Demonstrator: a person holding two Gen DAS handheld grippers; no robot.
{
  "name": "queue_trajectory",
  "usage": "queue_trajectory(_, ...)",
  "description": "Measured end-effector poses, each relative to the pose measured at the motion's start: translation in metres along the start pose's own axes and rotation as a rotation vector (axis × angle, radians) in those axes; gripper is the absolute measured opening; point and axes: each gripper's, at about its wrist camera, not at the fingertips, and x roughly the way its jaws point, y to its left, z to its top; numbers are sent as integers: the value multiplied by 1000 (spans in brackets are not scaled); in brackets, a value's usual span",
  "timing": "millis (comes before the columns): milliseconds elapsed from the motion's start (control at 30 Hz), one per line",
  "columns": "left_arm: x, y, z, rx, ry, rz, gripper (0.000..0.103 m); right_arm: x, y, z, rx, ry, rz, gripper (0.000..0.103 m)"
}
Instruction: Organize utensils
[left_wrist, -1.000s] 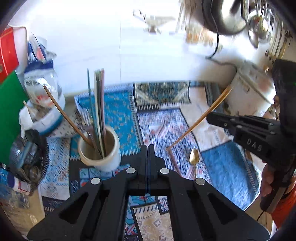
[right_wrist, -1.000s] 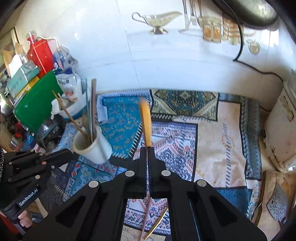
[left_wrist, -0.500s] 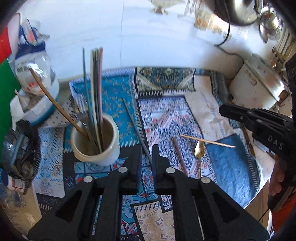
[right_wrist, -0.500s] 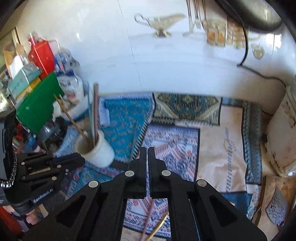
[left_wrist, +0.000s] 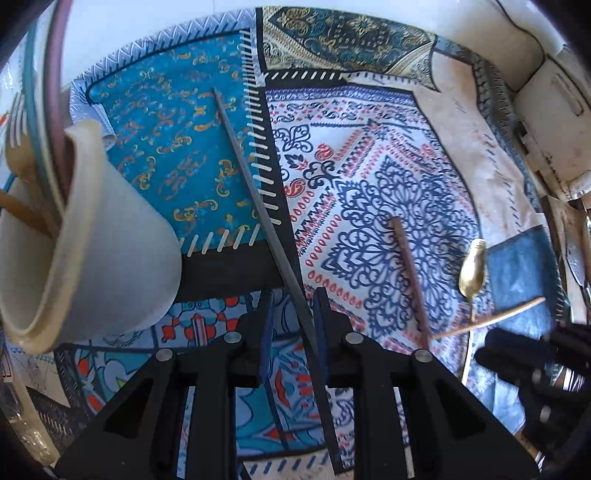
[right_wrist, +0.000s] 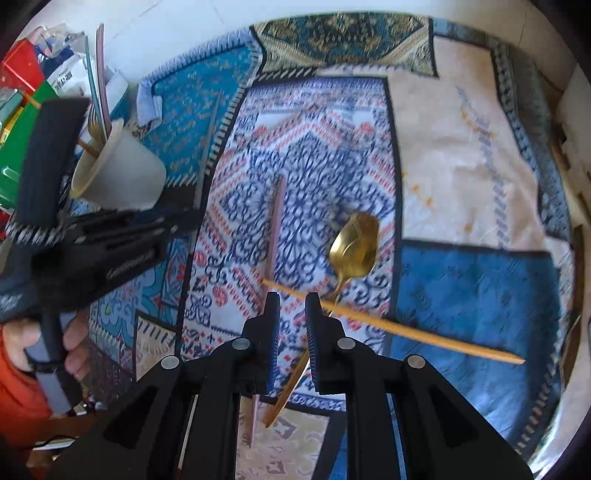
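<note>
A cream utensil cup (left_wrist: 110, 236) (right_wrist: 125, 177) stands at the left with several chopsticks and a fork in it. My left gripper (left_wrist: 293, 306) is open, low over the cloth, its fingers either side of a grey chopstick (left_wrist: 255, 199) that lies on the cloth. A brown chopstick (left_wrist: 410, 280) (right_wrist: 275, 229), a gold spoon (left_wrist: 472, 271) (right_wrist: 354, 243) and a light wooden chopstick (right_wrist: 399, 326) (left_wrist: 491, 317) lie to the right. My right gripper (right_wrist: 290, 310) is open, its tips over the wooden chopstick's left end.
A patchwork patterned cloth (left_wrist: 369, 155) (right_wrist: 461, 155) covers the counter. A white appliance (left_wrist: 554, 122) stands at the right edge. Green and red packets (right_wrist: 18, 96) crowd the far left behind the cup. A white wall runs along the back.
Both grippers have dropped close to the cloth and opened. The right gripper let go of the wooden chopstick, which now lies on the cloth. The left now straddles the grey chopstick.
</note>
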Motion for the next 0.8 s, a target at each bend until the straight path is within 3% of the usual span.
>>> queue_trajectory(167,4,-4,-1,43,-22,20,16,16,13,-9,-38,39,4,13)
queue_trajectory(400,-1,3,-9,85,-10,4,5,6,15,-10,-97,-2,-79,13)
queue_trajectory(567,-13,15,-32,123,40,-32,5,-10,-16,-16,-128,-8,-180,33)
queue_trajectory(700,-23,20,-59,170,104,-63,5,-8,-38,-18,-178,61,-223,33)
queue_trajectory(800,-28,23,-75,184,154,-87,5,-4,-44,-21,-221,104,-206,33)
